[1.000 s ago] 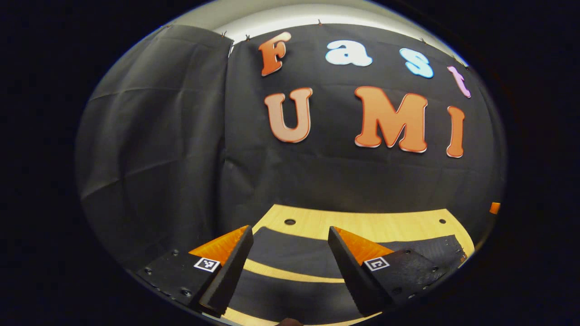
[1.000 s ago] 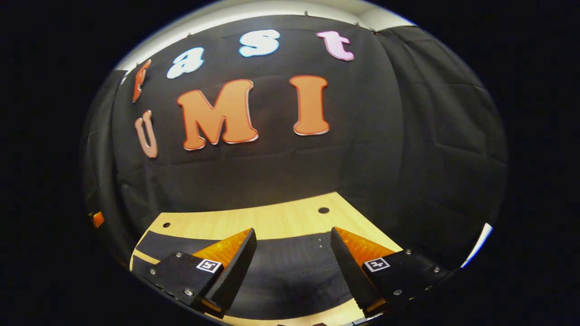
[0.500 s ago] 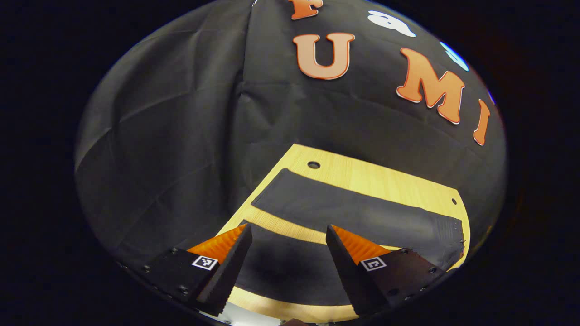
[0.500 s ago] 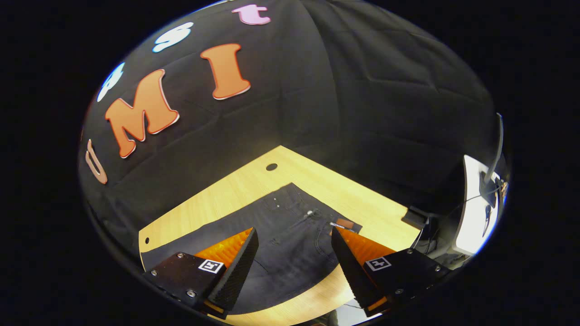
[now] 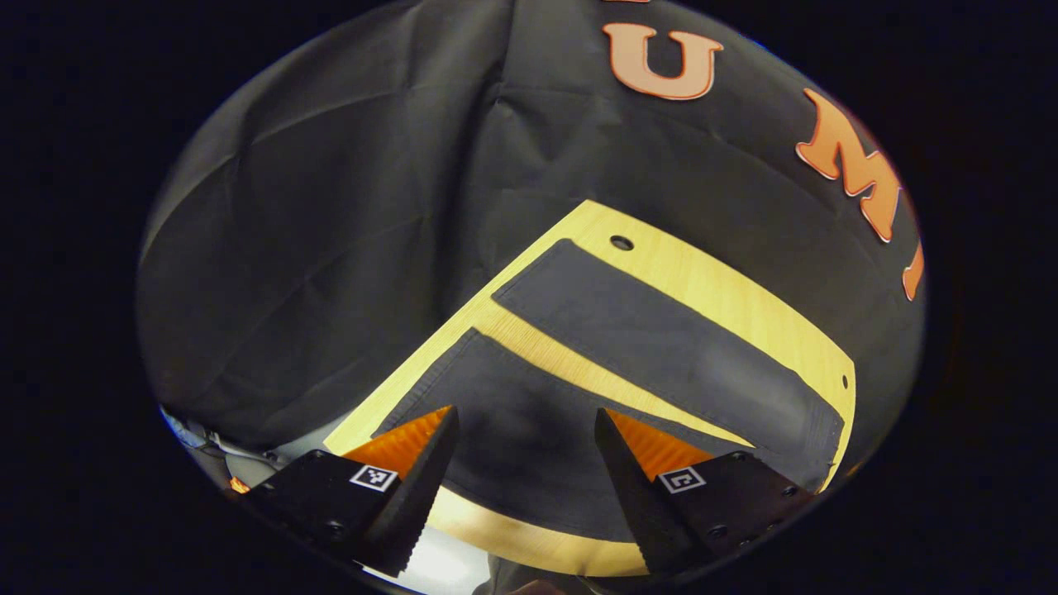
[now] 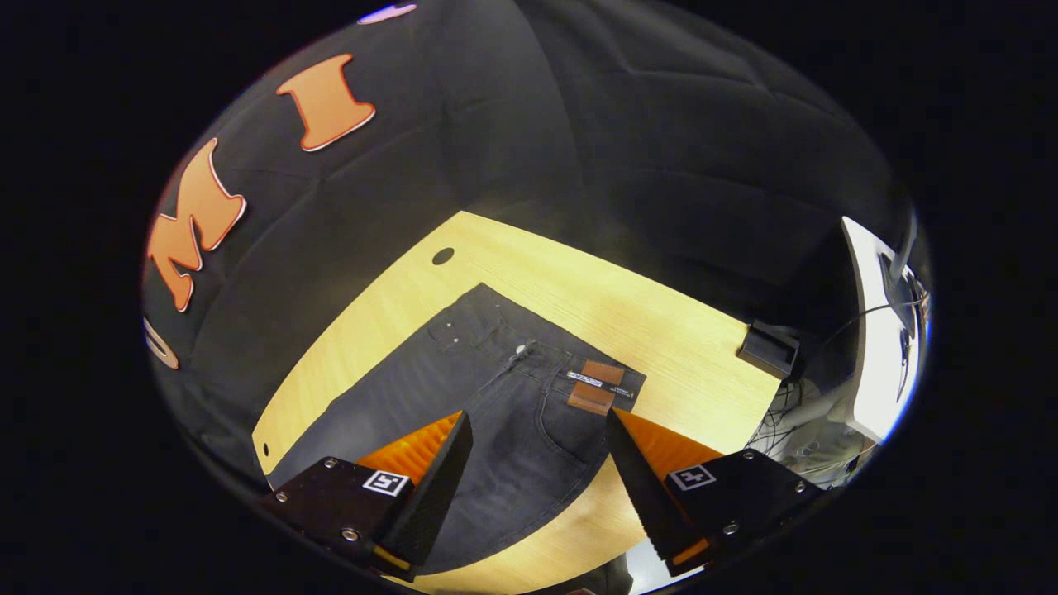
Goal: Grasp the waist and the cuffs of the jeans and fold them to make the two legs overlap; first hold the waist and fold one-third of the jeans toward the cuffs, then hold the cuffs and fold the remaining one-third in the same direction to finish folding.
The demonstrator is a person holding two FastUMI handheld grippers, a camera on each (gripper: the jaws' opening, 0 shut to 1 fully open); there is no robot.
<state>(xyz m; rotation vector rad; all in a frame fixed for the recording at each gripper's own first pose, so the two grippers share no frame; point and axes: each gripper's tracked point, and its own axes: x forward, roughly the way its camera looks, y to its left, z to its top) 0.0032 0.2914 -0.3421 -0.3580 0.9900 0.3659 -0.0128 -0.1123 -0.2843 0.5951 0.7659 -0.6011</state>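
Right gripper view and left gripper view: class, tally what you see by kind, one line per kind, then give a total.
Jeans: 1
Table: 1
Grippers, left gripper and right gripper: 2
Small black box at the table's edge: 1
Total: 5

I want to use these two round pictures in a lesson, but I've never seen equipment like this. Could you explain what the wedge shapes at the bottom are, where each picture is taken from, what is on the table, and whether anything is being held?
There is no robot here: a person holds a two-finger gripper in each hand, and a fisheye camera rides on each one. The wedges at the bottom are that gripper's own fingers. The left gripper view looks past the left gripper at the two legs of the jeans, lying flat and apart on a wooden table. The right gripper view looks past the right gripper at the waist end, with its pockets and tags. Both grippers are open above the cloth and hold nothing. Folding has not begun.
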